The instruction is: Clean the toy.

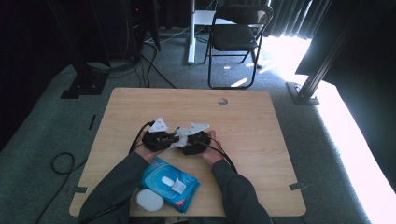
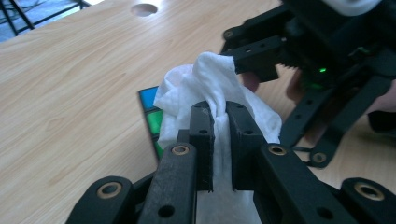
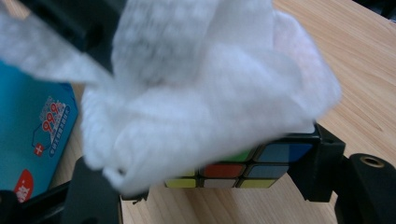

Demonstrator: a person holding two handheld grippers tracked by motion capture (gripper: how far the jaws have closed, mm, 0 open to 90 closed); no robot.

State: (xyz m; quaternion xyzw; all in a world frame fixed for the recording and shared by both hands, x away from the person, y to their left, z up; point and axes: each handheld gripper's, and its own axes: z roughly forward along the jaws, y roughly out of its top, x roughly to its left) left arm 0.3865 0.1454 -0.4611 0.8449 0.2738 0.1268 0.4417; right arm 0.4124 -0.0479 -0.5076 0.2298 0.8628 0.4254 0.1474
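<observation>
At mid-surface [image 1: 261, 140], the two tongs meet tip to tip. The left tongs [image 2: 219, 135] are pinched nearly closed on a white wipe [image 2: 210, 88], which rises crumpled between the jaws and drapes over a puzzle cube [image 3: 243, 168]. The right tongs [image 3: 205, 186] clasp the cube by its sides, a colored face toward their camera. A blue wipe pack [image 1: 169, 183] lies nearer the person, its long axis diagonal.

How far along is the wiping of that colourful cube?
Done: a wet wipe is out of the blue pack. In hand: the left gripper pinches the wipe over the puzzle cube, which the right gripper clamps. Left: I can't tell how many faces remain.
</observation>
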